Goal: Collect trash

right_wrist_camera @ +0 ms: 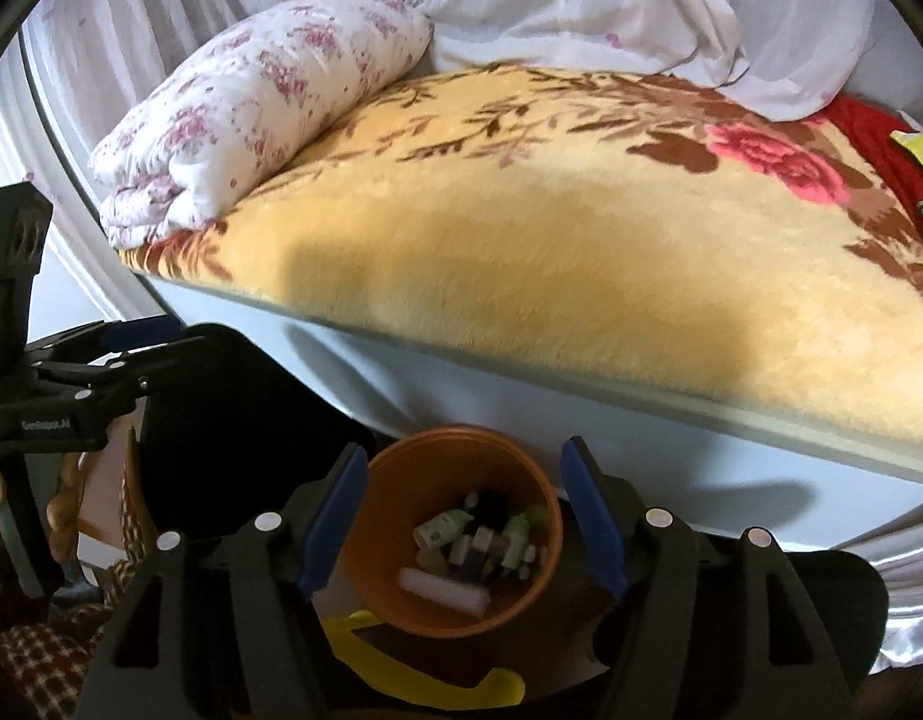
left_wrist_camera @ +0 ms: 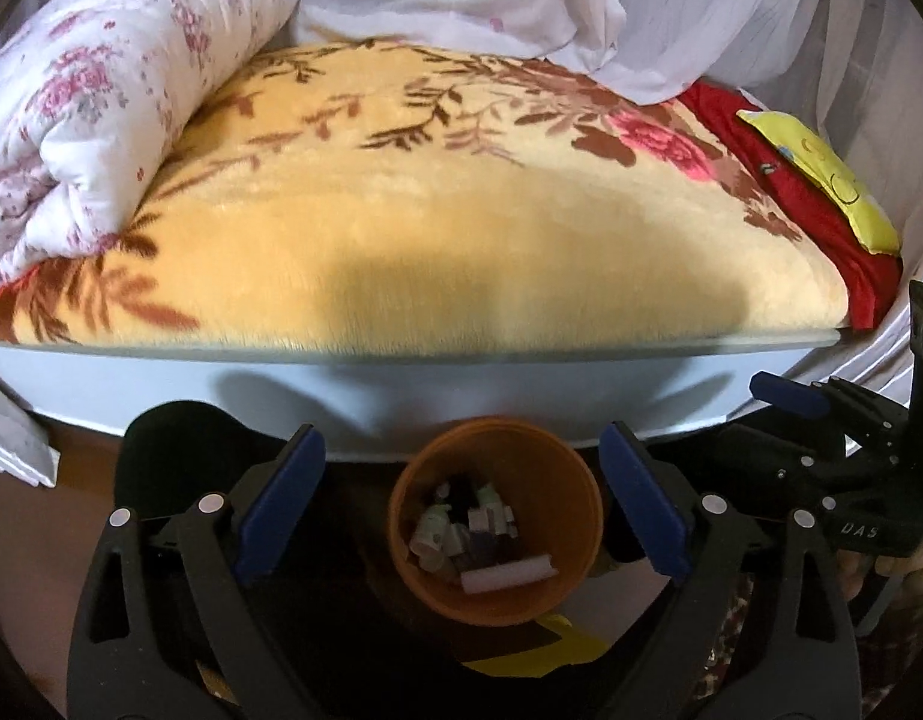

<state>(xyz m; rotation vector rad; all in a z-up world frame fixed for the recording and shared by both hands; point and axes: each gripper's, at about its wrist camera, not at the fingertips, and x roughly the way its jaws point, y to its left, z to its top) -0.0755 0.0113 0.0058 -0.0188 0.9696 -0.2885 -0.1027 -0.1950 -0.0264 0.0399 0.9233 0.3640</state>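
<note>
Bed with yellow floral blanket ahead of both grippers, no loose trash visible on it, so collecting looks mostly done. Orange bin sits on the floor just below and between the jaws of the left gripper and right gripper; both stand apart, nothing held. Inside the bin: small bottles, a white roll.

At the right edge of the left-wrist view the right gripper reads "DAS"; at left in the right-wrist view the left gripper reads roughly "GenRobot.AI".
</note>
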